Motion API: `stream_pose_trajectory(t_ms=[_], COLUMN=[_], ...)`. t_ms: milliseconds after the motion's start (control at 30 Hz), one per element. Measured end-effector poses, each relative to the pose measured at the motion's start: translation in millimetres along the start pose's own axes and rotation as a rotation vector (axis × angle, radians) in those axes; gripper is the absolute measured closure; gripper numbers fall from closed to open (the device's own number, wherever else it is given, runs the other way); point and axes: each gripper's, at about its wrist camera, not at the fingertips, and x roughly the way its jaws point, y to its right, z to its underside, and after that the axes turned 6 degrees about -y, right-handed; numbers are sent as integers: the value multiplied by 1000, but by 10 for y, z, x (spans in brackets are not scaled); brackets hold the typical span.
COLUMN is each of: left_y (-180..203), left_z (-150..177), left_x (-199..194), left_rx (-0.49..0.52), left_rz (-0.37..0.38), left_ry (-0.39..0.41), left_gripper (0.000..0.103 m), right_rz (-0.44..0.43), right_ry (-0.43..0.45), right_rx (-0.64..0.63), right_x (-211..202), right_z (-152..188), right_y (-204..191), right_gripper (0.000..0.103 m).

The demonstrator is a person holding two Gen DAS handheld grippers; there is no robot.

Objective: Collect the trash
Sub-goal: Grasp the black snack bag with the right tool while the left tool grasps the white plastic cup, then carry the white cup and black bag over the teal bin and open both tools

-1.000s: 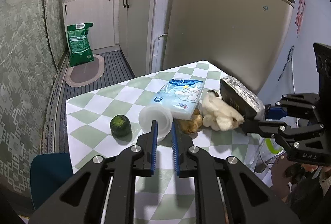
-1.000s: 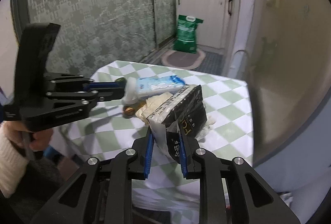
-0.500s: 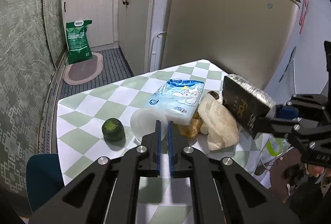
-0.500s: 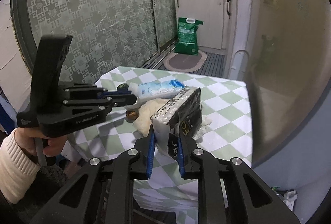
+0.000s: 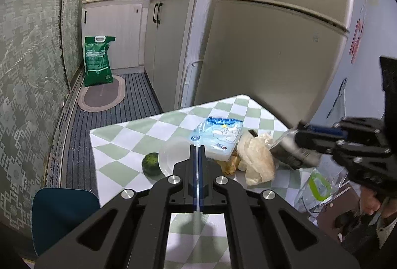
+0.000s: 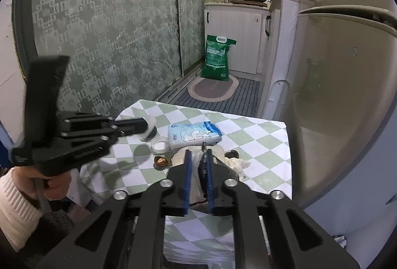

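My left gripper [image 5: 197,148] is shut on the rim of a clear plastic cup [image 5: 173,156] and holds it above the checked table [image 5: 119,152]; it also shows in the right wrist view [image 6: 148,129]. My right gripper [image 6: 197,153] is shut on a dark snack packet [image 5: 289,153], tilted down past the table's right edge; between its fingers the packet [image 6: 202,182] is mostly hidden. A crumpled cream bag [image 5: 256,162], a blue-white tissue pack [image 5: 218,137] and a brown scrap [image 6: 161,161] lie on the table.
A small green melon [image 5: 151,164] sits left of the cup. A second white cup [image 6: 160,144] stands by the tissue pack. A clear bag with a green label [image 5: 320,185] hangs below the table's right edge. The fridge [image 5: 273,45] stands close behind. A blue chair [image 5: 62,212] is at the left.
My left gripper closed on the clear cup's rim and lifted it. My right gripper carried the dark packet right and down, past the table's edge toward the clear bag.
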Motion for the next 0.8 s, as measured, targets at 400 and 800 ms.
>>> stream_pose_trajectory(t_ms=[400, 800], left_y=[-318, -968], left_z=[4, 269], left_x=[-517, -780], left_rx=[-58, -116], left_rz=[1, -166], left_ry=[109, 77], left_gripper=[101, 101], right_rz=[44, -70], right_ry=[33, 127], right_rx=[0, -26], right_x=[-90, -260], right_z=[-187, -578], right_y=[-62, -533], right_gripper=[103, 103])
